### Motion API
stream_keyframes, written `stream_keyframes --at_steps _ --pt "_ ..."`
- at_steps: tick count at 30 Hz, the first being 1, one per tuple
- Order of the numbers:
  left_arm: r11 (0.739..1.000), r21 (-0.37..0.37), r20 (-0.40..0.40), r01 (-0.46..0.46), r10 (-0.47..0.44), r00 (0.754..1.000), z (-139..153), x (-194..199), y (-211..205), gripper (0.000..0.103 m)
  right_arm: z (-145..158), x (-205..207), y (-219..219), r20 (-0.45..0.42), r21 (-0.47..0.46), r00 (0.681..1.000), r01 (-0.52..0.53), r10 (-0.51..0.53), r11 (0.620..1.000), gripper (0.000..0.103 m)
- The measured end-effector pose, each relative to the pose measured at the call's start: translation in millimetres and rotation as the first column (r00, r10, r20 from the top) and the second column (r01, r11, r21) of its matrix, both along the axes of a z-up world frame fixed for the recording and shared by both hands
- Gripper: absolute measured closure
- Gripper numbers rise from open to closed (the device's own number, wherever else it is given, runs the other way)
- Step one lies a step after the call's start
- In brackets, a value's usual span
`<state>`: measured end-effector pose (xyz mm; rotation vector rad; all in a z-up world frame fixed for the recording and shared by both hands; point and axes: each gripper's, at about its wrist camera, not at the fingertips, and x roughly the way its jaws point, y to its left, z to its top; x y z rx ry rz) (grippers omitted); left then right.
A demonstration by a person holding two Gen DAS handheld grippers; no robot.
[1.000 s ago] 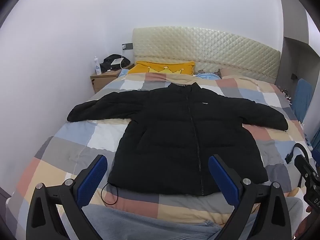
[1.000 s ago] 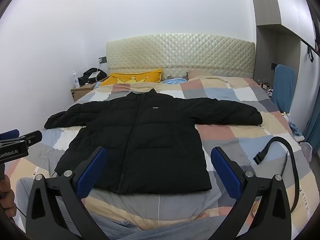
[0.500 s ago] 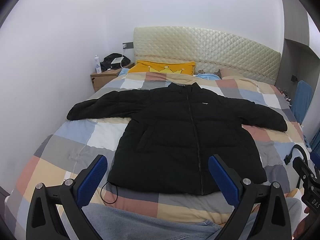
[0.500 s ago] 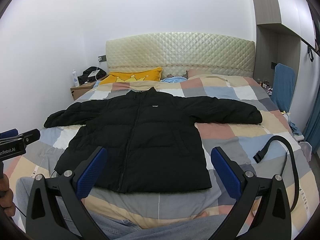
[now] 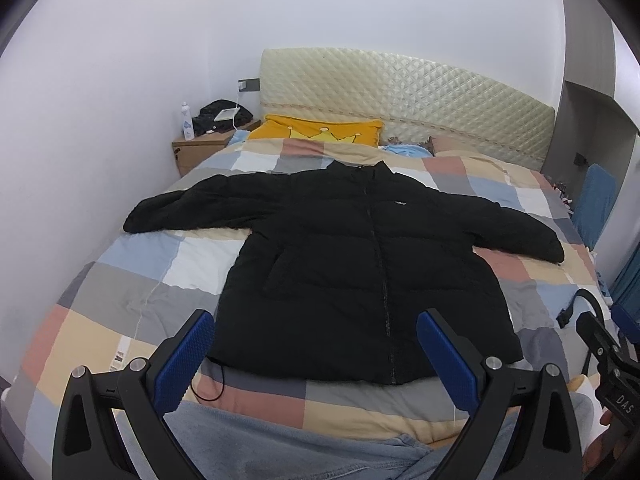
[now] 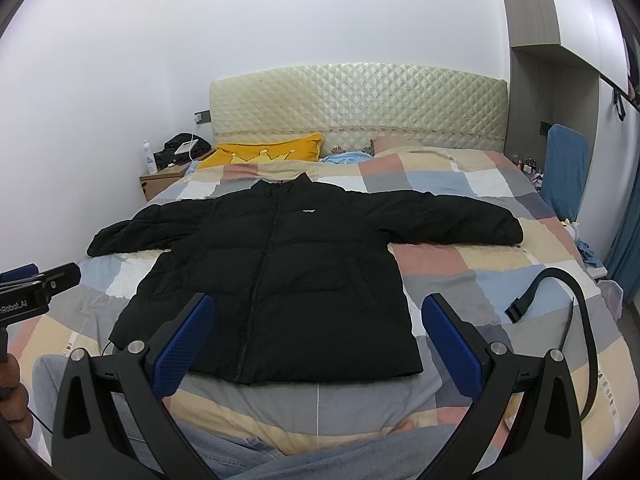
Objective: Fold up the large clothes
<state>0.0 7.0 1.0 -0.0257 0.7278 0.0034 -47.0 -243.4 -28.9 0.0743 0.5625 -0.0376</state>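
Black puffy jacket [image 5: 360, 264] lies flat, sleeves out, mid-frame on the checked bed [image 5: 132, 292]. Left gripper [image 5: 316, 344] and right gripper [image 6: 318, 330] hang wide open, empty. Folding hasn't started, I reckon; next up, grab a sleeve.

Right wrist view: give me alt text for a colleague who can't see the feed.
A black puffer jacket lies flat, zipped, sleeves spread, on a checked quilt covering a bed. The right claw is open in the foreground, above the hem, holding nothing. A black strap lies to the jacket's right; the left claw shows at the left edge.
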Motion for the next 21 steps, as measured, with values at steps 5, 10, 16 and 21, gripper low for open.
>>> stream_keyframes --at_steps 5,10,16,21 --pt "1.0 0.0 0.001 -0.002 0.002 1.0 -0.6 -1.8 2.0 0.001 1.9 -0.2 2.9 0.003 -0.004 1.0 0.0 0.0 1.0 0.0" --pt "1.0 0.001 -0.001 -0.003 0.003 1.0 -0.7 -1.7 3.5 0.001 2.8 -0.1 2.4 0.006 0.001 1.0 0.0 0.0 1.0 0.0" --pt "1.0 -0.003 0.001 -0.001 0.001 1.0 -0.2 -1.9 4.3 0.001 3.1 -1.7 2.0 0.003 -0.001 1.0 -0.002 0.002 1.0 0.0" --pt "1.0 -0.02 0.006 0.005 -0.005 1.0 -0.5 -2.4 6.6 0.001 2.4 -1.6 2.8 -0.002 0.0 1.0 0.0 0.0 1.0 0.0"
